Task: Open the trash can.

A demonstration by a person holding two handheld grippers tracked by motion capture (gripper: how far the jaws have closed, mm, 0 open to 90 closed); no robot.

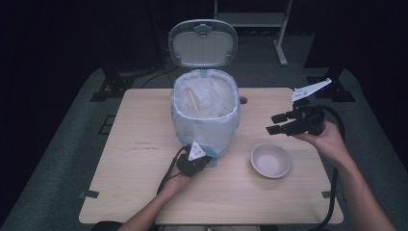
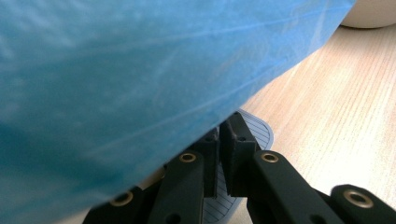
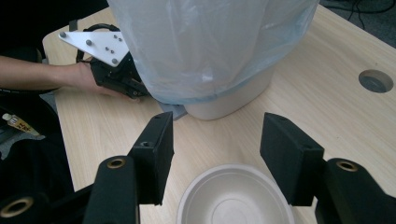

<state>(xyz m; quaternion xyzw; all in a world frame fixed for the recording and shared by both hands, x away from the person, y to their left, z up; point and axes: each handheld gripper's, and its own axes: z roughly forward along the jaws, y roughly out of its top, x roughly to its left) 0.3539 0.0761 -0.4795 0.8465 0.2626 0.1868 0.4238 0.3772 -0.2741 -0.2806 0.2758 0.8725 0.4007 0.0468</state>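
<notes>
A white pedal bin point(image 1: 204, 139) lined with a pale blue bag point(image 1: 207, 98) stands mid-table, its lid point(image 1: 202, 43) raised. A thin wooden stick point(image 1: 195, 102) leans inside. My left gripper point(image 1: 206, 158) is low at the bin's front foot. In the left gripper view its jaws point(image 2: 224, 128) are shut together on top of the grey ribbed pedal point(image 2: 259, 130), under the bag point(image 2: 140, 70). A white empty bowl point(image 1: 270, 160) sits to the bin's right. My right gripper point(image 1: 276, 123) hovers above and beyond it, open; the bowl point(image 3: 233, 198) lies below its jaws point(image 3: 217, 144), untouched.
The wooden table point(image 1: 144, 192) has a round cable hole point(image 1: 243, 100) behind the bin on the right. Grey carpet and black stand feet point(image 1: 108, 89) surround the table. Bare tabletop lies left of the bin and along the front edge.
</notes>
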